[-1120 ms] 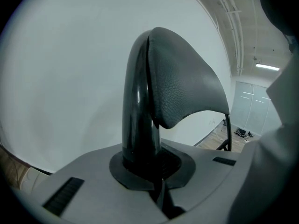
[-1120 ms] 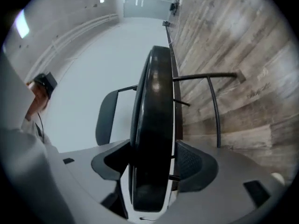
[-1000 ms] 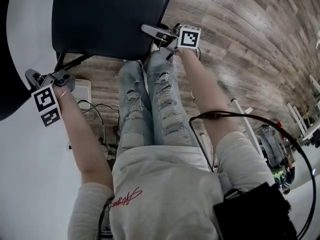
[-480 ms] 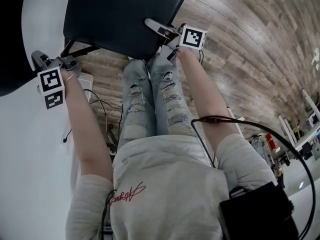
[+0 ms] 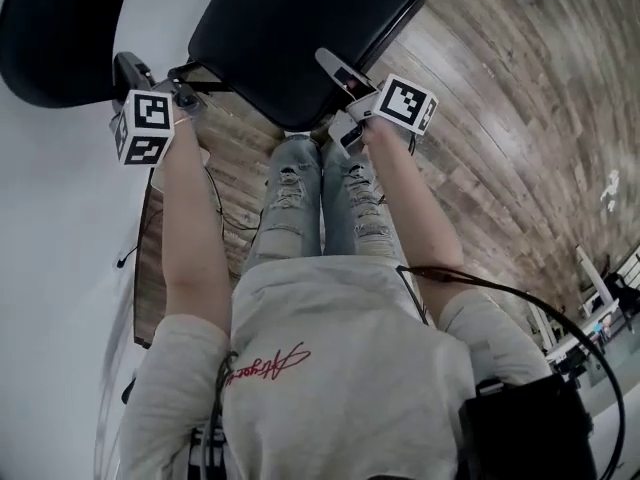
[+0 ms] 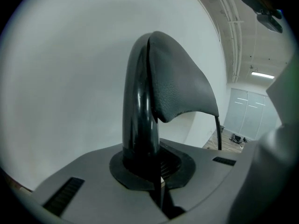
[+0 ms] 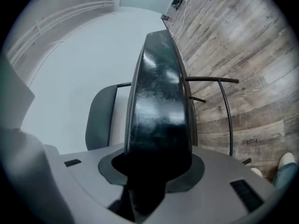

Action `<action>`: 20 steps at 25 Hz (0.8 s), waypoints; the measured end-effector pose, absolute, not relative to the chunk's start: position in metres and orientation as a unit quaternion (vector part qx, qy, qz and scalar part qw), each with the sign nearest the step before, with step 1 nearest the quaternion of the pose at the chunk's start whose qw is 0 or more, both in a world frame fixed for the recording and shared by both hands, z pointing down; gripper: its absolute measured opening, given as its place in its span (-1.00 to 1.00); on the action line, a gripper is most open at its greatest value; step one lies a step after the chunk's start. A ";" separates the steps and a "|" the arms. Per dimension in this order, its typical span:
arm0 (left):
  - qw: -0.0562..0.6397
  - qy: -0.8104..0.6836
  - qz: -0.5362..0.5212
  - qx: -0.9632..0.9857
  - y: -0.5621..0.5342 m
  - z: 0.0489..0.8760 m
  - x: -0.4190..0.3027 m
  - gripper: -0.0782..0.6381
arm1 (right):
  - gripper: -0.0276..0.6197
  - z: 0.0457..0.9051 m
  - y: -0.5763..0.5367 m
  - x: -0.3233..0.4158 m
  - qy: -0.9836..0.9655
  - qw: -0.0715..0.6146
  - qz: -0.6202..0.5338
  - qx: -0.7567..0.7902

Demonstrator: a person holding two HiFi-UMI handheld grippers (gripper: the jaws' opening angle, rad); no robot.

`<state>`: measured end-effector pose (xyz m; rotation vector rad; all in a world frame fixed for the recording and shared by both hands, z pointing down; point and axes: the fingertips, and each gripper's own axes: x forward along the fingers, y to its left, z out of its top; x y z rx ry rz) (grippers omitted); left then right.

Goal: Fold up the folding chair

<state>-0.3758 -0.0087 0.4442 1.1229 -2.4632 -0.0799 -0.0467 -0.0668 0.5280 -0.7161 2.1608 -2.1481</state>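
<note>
The folding chair's black seat (image 5: 290, 38) fills the top middle of the head view, and its dark backrest (image 5: 60, 38) is at the top left. My left gripper (image 5: 185, 96) is shut on the chair's black frame tube (image 6: 138, 106), just below the backrest pad (image 6: 182, 87). My right gripper (image 5: 335, 73) reaches over the seat's front edge. Its jaws are closing, and the thick seat edge (image 7: 159, 106) fills the gap between them. Beyond the seat, the right gripper view shows the backrest (image 7: 100, 115) and thin leg rods (image 7: 226, 111).
The person's legs in torn jeans (image 5: 320, 208) stand just behind the chair on wood plank flooring (image 5: 520, 118). Cables (image 5: 225, 208) lie on the floor by the left arm. A pale wall (image 5: 60, 268) runs along the left. Furniture (image 5: 600, 308) stands far right.
Both grippers have risen and moved forward with the chair. The seat's front edge has come up under the right gripper. The seat and backrest have shifted right in the head view.
</note>
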 end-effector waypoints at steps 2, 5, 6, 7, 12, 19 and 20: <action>0.203 -0.892 -0.028 0.402 -0.011 0.437 -0.383 -0.74 | -0.45 0.515 -0.074 -0.065 0.688 -0.002 -0.687 -0.236; 0.188 -0.895 -0.026 0.404 -0.015 0.427 -0.394 -0.74 | -0.51 0.495 -0.083 -0.095 0.684 -0.017 -0.686 -0.247; 0.184 -0.894 -0.025 0.407 -0.017 0.423 -0.398 -0.74 | -0.51 0.487 -0.087 -0.108 0.682 -0.022 -0.686 -0.251; 0.181 -0.893 -0.026 0.411 -0.020 0.417 -0.401 -0.74 | -0.51 0.479 -0.092 -0.120 0.680 -0.029 -0.687 -0.256; 0.167 -0.884 -0.022 0.436 -0.026 0.395 -0.389 -0.74 | -0.51 0.451 -0.105 -0.152 0.659 -0.081 -0.682 -0.306; 0.149 -0.893 -0.011 0.425 -0.032 0.378 -0.409 -0.74 | -0.50 0.429 -0.132 -0.234 0.623 -0.139 -0.683 -0.355; 0.148 -0.893 0.000 0.425 -0.030 0.375 -0.409 -0.74 | -0.50 0.425 -0.132 -0.241 0.619 -0.146 -0.681 -0.364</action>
